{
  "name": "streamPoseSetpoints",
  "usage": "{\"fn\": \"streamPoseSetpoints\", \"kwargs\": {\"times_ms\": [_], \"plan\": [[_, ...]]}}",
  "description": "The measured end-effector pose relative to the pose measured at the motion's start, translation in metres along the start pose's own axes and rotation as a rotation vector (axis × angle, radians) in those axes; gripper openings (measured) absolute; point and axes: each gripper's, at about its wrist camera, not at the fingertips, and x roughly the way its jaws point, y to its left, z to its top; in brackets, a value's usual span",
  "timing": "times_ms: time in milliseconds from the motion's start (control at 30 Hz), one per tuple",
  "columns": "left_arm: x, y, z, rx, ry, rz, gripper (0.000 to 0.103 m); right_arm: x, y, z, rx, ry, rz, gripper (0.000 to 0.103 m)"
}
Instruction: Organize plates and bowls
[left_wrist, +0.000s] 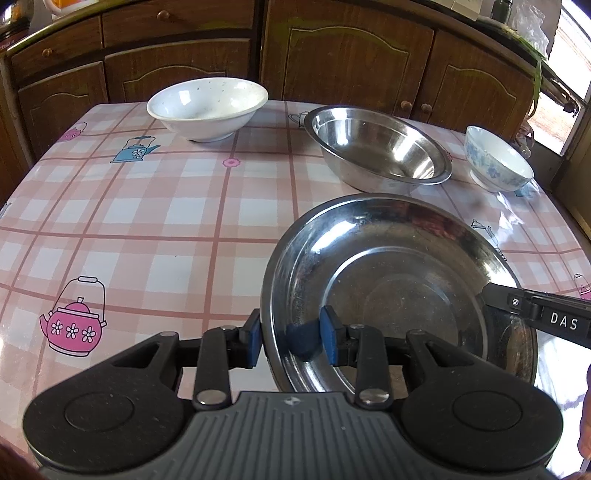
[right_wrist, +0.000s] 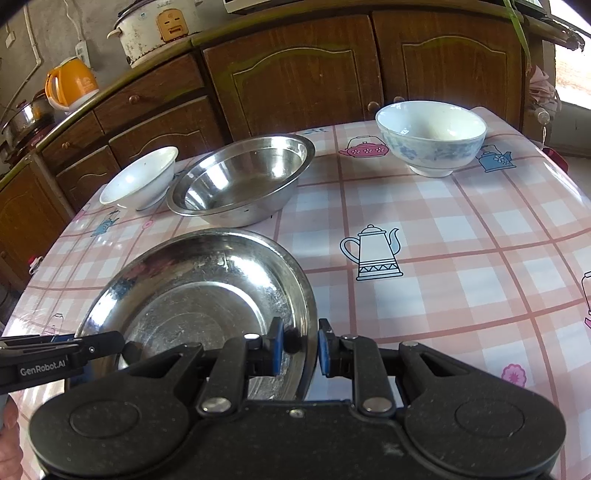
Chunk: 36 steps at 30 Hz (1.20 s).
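Note:
A wide steel plate is at the near side of the checked table. My left gripper is shut on its left rim, one blue pad outside and one inside. My right gripper is shut on the opposite rim. Each gripper's finger shows in the other view, clamped at the plate's edge. Farther back stand a deep steel bowl, a white bowl to its left and a blue-flowered bowl to its right, all upright.
Brown wooden cabinets run close behind the table's far edge. An orange kettle and a white rice cooker sit on the counter above. Bare tablecloth lies left of the plate and on the right half of the table.

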Motion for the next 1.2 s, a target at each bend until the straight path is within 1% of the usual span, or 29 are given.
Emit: {"fn": "streamPoseSetpoints", "kwargs": {"times_ms": [367, 700, 833, 900, 967, 1000, 1100, 1167, 1200], "plan": [[0.007, -0.006, 0.001, -0.001, -0.002, -0.004, 0.033, 0.002, -0.005, 0.001, 0.002, -0.008, -0.015, 0.025], [0.008, -0.006, 0.0, -0.004, -0.01, 0.0, 0.035, 0.002, -0.006, 0.0, 0.006, -0.01, -0.013, 0.025], [0.007, -0.005, 0.0, -0.005, -0.015, 0.0, 0.036, 0.0, -0.005, 0.001, 0.002, -0.011, -0.014, 0.027], [0.008, -0.005, 0.001, -0.003, -0.011, 0.003, 0.037, -0.002, -0.006, 0.002, 0.005, -0.018, -0.019, 0.032], [0.007, -0.003, 0.002, -0.007, -0.011, 0.014, 0.047, -0.004, -0.008, 0.003, 0.007, -0.024, -0.02, 0.039], [0.006, -0.002, 0.002, -0.008, -0.016, 0.019, 0.054, -0.005, -0.008, 0.003, 0.006, -0.026, -0.024, 0.04], [0.002, 0.001, 0.004, -0.005, -0.028, 0.028, 0.055, -0.01, -0.011, 0.004, 0.004, -0.035, -0.027, 0.042], [-0.001, 0.003, 0.007, -0.002, -0.032, 0.037, 0.059, -0.014, -0.014, 0.006, 0.008, -0.047, -0.033, 0.043], [-0.002, 0.004, 0.008, -0.002, -0.037, 0.043, 0.063, -0.015, -0.015, 0.007, 0.009, -0.053, -0.034, 0.045]]}}
